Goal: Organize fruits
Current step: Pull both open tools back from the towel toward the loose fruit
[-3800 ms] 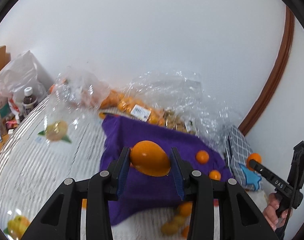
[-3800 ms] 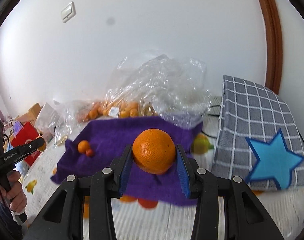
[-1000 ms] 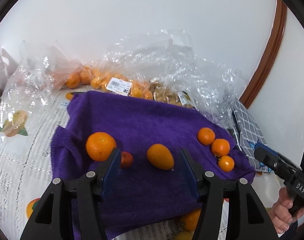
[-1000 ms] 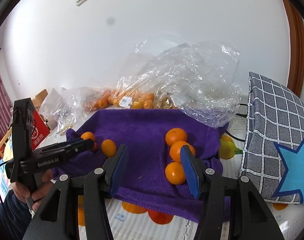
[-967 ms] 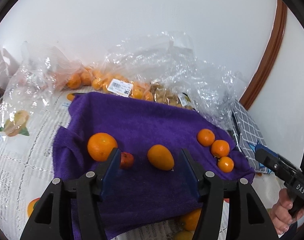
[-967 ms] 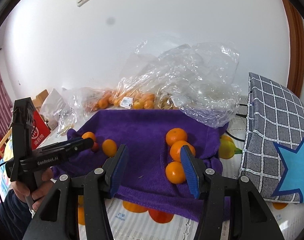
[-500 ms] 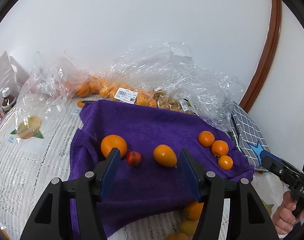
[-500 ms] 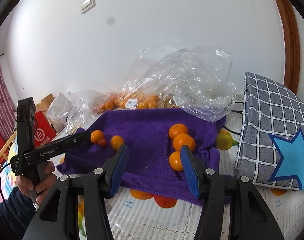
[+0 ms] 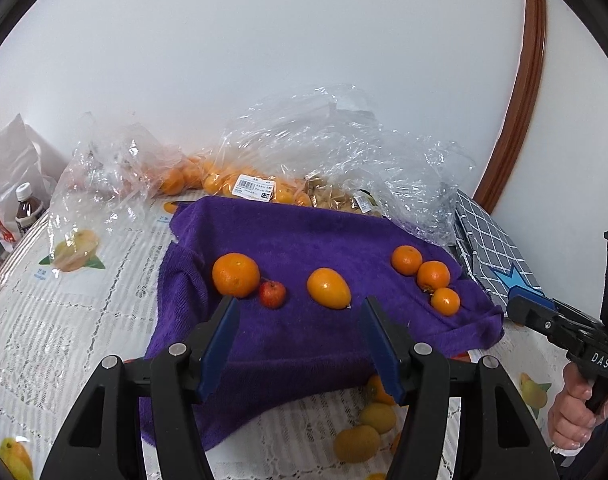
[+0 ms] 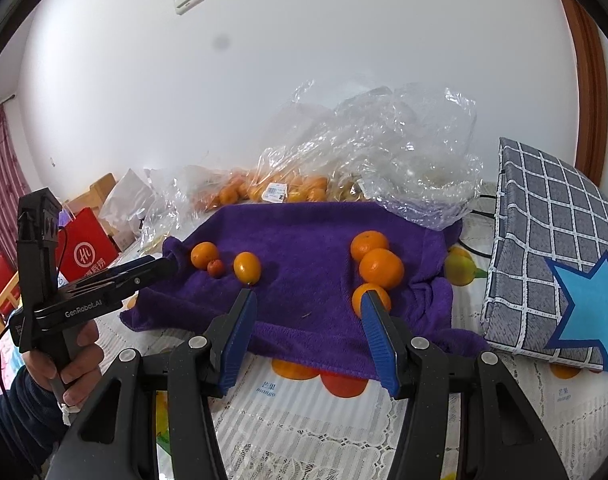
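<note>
Both the left tool [image 9: 299, 312] and the right tool [image 10: 308, 306] stand open and empty above the purple towel [image 9: 304, 240], where an orange [image 9: 235, 274], a small red fruit [image 9: 271, 294], an oval fruit [image 9: 328, 289] and three tangerines [image 9: 433, 275] lie.

Support surface: a table under a white lace tablecloth [image 9: 55, 332] printed with fruit pictures. Lying directly on it: a purple towel [image 9: 295, 336] at centre; clear plastic bags [image 9: 344, 148] at 12 o'clock; a grey checked pouch [image 10: 552, 264] at 3 o'clock; a bottle [image 9: 25, 206] at 9 o'clock.
</note>
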